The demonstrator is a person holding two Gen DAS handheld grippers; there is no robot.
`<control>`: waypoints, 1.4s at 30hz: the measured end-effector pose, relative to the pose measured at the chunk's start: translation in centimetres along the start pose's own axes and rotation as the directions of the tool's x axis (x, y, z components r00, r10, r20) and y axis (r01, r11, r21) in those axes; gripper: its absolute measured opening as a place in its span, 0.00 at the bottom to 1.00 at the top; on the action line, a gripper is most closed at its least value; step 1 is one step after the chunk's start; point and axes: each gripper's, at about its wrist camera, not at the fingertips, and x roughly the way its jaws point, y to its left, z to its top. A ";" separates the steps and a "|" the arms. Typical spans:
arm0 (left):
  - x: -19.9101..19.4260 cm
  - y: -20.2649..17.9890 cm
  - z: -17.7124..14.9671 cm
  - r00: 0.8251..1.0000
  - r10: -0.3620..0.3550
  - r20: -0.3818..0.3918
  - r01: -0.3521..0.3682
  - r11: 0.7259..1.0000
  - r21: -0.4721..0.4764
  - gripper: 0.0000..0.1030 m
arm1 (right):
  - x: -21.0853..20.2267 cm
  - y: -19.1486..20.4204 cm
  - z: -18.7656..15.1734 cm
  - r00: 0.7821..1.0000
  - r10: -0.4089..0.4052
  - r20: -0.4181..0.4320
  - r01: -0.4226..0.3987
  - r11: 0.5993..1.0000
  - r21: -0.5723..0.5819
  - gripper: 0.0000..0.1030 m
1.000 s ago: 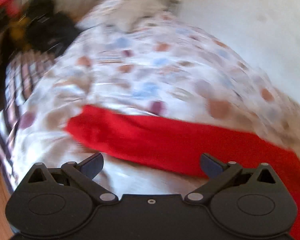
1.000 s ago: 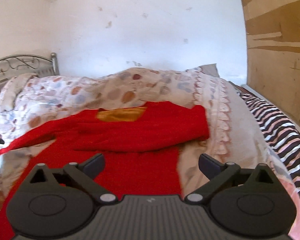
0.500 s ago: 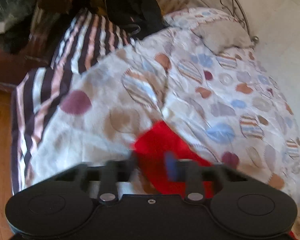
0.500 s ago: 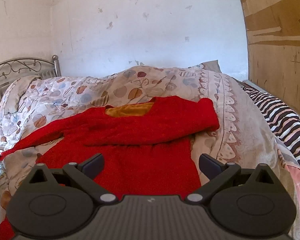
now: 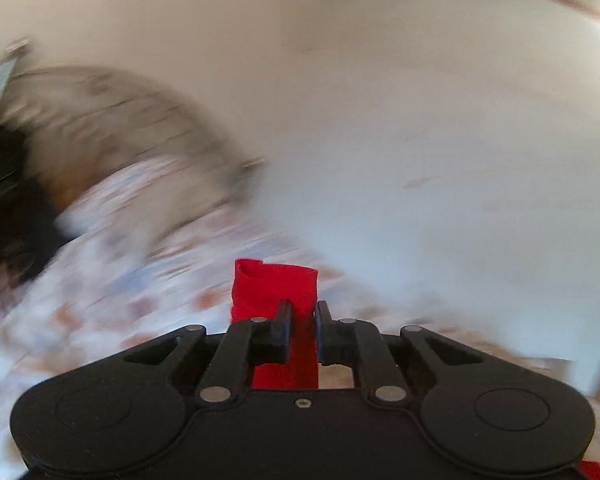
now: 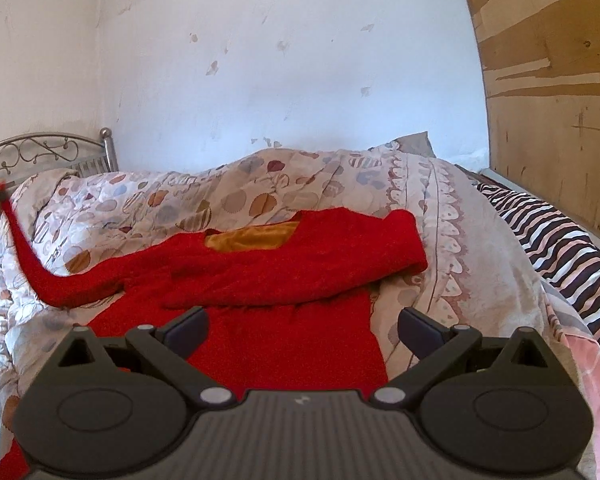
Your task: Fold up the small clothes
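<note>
A red sweater (image 6: 284,320) with an orange lining at the neck lies spread on the patterned duvet (image 6: 260,188). Its right sleeve (image 6: 340,264) is folded across the chest. My left gripper (image 5: 302,314) is shut on the cuff of the left sleeve (image 5: 274,284) and holds it up off the bed; in the right wrist view that sleeve (image 6: 24,256) rises to the far left edge. My right gripper (image 6: 302,326) is open and empty, hovering over the sweater's lower body.
A metal headboard (image 6: 48,152) stands at the left. A striped sheet (image 6: 552,232) runs along the right side, by a wooden panel (image 6: 548,92). A white wall is behind the bed. The left wrist view is motion-blurred.
My left gripper closed on the left sleeve cuff and lifted it, swinging upward. The right gripper stayed open and drew slightly back over the sweater.
</note>
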 end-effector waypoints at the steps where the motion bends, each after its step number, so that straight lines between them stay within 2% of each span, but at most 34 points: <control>1: -0.2 -1.8 0.5 0.997 -0.072 0.009 0.072 0.997 0.023 0.11 | -0.1 -0.1 0.0 1.000 -0.003 0.002 0.003 1.000 0.004 1.00; 2: -0.2 -3.4 0.7 0.991 -0.134 0.009 0.134 0.990 0.039 0.11 | -0.2 -0.2 0.0 1.000 -0.005 0.004 0.005 1.000 0.009 1.00; 4: -0.5 -7.0 0.7 0.966 -0.258 -0.008 0.258 0.964 0.070 0.11 | -0.4 -0.4 -0.1 1.000 -0.013 0.008 0.013 1.000 0.016 1.00; 7: -1.0 -11.9 -0.4 0.914 -0.402 -0.051 0.405 0.911 0.081 0.11 | -0.7 -0.9 -0.2 1.000 -0.027 0.008 0.027 0.999 0.023 1.00; 11: -1.3 -17.9 -4.2 0.825 -0.549 -0.137 0.561 0.825 0.073 0.11 | -1.1 -1.4 -0.5 0.999 -0.048 0.008 0.048 0.998 0.029 1.00; 13: -1.6 -20.5 -6.7 0.766 -0.612 -0.197 0.632 0.773 0.054 0.11 | -1.2 -1.8 -0.6 0.998 -0.063 0.003 0.063 0.997 0.036 1.00; 17: -1.8 -23.3 -11.7 0.667 -0.663 -0.338 0.709 0.705 0.018 0.11 | -1.5 -2.8 -1.1 0.996 -0.089 -0.007 0.089 0.995 0.046 1.00; 19: -1.8 -23.9 -14.3 0.612 -0.673 -0.415 0.736 0.677 -0.012 0.11 | -1.4 -3.1 -1.3 0.995 -0.098 -0.014 0.099 0.994 0.052 1.00; 20: -1.8 -24.1 -15.2 0.592 -0.674 -0.442 0.743 0.668 -0.024 0.11 | -1.3 -3.3 -1.4 0.995 -0.101 -0.017 0.102 0.993 0.057 1.00; 21: -1.7 -24.2 -16.2 0.565 -0.673 -0.478 0.753 0.657 -0.036 0.12 | -1.3 -3.4 -1.6 0.994 -0.104 -0.019 0.105 0.993 0.062 1.00; 23: -1.7 -24.3 -17.8 0.532 -0.660 -0.531 0.761 0.648 -0.043 0.15 | -1.1 -3.6 -1.9 0.994 -0.103 -0.026 0.105 0.992 0.074 1.00; 24: -1.7 -24.1 -18.2 0.521 -0.655 -0.547 0.761 0.647 -0.050 0.20 | -0.9 -3.6 -2.0 0.995 -0.100 -0.027 0.102 0.992 0.079 1.00; 25: -1.3 -23.6 -18.5 0.518 -0.653 -0.553 0.758 0.649 -0.056 0.34 | -0.7 -3.6 -2.1 0.995 -0.095 -0.029 0.097 0.992 0.083 1.00; 26: -1.0 -23.2 -18.6 0.515 -0.652 -0.557 0.758 0.650 -0.061 0.43 | -0.5 -3.6 -2.1 0.995 -0.090 -0.032 0.092 0.992 0.086 1.00; 27: -1.0 -22.6 -18.3 0.521 -0.649 -0.554 0.752 0.656 -0.060 0.61 | -0.2 -3.5 -2.1 0.996 -0.082 -0.033 0.085 0.992 0.090 1.00; 28: -0.9 -21.8 -18.1 0.540 -0.640 -0.546 0.740 0.670 -0.054 0.71 | 0.0 -3.3 -2.1 0.997 -0.071 -0.033 0.074 0.993 0.092 1.00; 30: -1.9 -20.4 -17.0 0.566 -0.619 -0.545 0.724 0.689 -0.030 0.76 | 0.5 -3.0 -1.9 0.998 -0.045 -0.033 0.048 0.994 0.097 1.00; 32: -2.0 -18.9 -15.7 0.603 -0.577 -0.551 0.693 0.721 0.005 0.84 | 1.2 -2.6 -1.5 0.999 -0.006 -0.036 0.010 0.993 0.116 1.00; 34: -1.8 -16.9 -15.4 0.671 -0.489 -0.557 0.630 0.772 0.081 0.95 | 2.3 -2.3 -1.0 0.998 0.051 -0.041 -0.044 0.987 0.155 1.00; 35: -1.6 -15.8 -15.4 0.712 -0.430 -0.555 0.589 0.797 0.138 0.96 | 2.7 -2.0 -0.7 0.996 0.071 -0.046 -0.063 0.984 0.169 0.99; 37: -0.9 -13.8 -15.9 0.771 -0.326 -0.547 0.518 0.820 0.242 0.96 | 4.5 -1.3 0.0 0.991 0.119 -0.066 -0.105 0.977 0.186 0.96; 39: 0.5 -12.0 -16.7 0.818 -0.206 -0.538 0.441 0.824 0.355 0.96 | 6.4 -0.6 0.7 0.984 0.149 -0.092 -0.130 0.974 0.184 0.90; 40: 1.3 -11.4 -17.1 0.832 -0.153 -0.533 0.409 0.819 0.402 0.96 | 7.4 -0.2 1.0 0.982 0.155 -0.111 -0.132 0.973 0.190 0.86; 42: 3.1 -10.6 -17.8 0.845 -0.057 -0.532 0.354 0.805 0.477 0.85 | 10.0 0.2 1.4 0.973 0.171 -0.153 -0.133 0.964 0.230 0.80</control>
